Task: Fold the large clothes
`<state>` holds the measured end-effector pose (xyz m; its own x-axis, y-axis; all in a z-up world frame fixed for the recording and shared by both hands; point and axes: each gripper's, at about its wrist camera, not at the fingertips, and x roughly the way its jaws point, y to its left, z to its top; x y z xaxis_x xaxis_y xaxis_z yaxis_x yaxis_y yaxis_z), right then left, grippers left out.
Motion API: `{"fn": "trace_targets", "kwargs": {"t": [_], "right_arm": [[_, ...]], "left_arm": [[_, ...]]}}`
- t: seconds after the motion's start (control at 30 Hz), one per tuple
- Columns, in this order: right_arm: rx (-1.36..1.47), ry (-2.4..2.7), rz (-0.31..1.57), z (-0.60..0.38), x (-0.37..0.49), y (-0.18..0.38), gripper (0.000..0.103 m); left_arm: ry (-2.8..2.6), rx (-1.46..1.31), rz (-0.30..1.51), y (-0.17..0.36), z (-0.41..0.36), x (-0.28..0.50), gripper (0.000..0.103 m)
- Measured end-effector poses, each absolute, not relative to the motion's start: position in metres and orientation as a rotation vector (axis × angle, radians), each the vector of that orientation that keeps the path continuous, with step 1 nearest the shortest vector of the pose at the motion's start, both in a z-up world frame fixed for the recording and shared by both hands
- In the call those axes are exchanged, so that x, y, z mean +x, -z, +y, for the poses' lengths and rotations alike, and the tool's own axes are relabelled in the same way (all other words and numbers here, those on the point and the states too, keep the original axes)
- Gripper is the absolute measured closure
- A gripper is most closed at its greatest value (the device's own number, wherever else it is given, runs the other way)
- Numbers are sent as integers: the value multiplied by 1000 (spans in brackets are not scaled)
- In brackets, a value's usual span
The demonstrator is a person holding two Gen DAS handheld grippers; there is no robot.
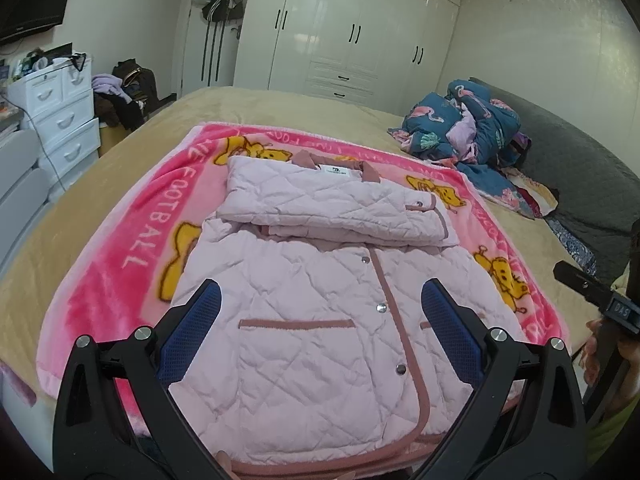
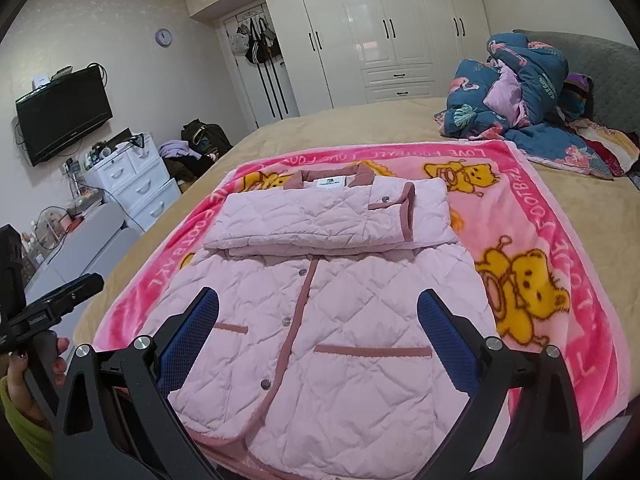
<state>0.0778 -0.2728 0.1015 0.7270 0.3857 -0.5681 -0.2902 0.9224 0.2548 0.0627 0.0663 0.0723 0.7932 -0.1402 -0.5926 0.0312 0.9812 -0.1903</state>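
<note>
A pale pink quilted jacket [image 1: 320, 300] fills the centre of both views, its diamond-stitched padding puffy and faintly creased, edged in dusty-rose piping with metal snaps down the placket and a piped slit pocket low on each side; its sleeves lie folded across the chest as a thick padded band [image 1: 336, 204] in the middle of the frame, just below the rose collar [image 2: 332, 176] with its white label. The jacket rests flat on a plush hot-pink fleece blanket [image 1: 132, 240] printed with yellow bears and white lettering, spread over a tan bedspread [image 2: 360, 124].

The left gripper [image 1: 320, 320] sits at lower centre of its view — black arms, blue mesh-textured pads spread wide, nothing between them, the jacket's hem beneath; the right gripper [image 2: 318, 320] matches it, jaws equally wide and empty, above the same hem.

A crumpled teal floral quilt [image 2: 512, 92] heaps at upper right; glossy white wardrobe doors [image 1: 360, 20] span the top; a white drawer unit [image 1: 60, 112] stands at left; a black television [image 2: 64, 116] hangs at upper left.
</note>
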Motion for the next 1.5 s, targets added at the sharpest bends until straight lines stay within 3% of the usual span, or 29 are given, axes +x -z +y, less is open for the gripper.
{"fn": "trace_targets", "kwargs": {"t": [0.87,1.5], "right_arm": [[134,-323,760,-308,47,-45,4],[138,-243,842,-339,44,-3,4]], "left_arm": [[36,-92,776,-15,66,40,9],[-85,-113,876,23,116,33,9]]}}
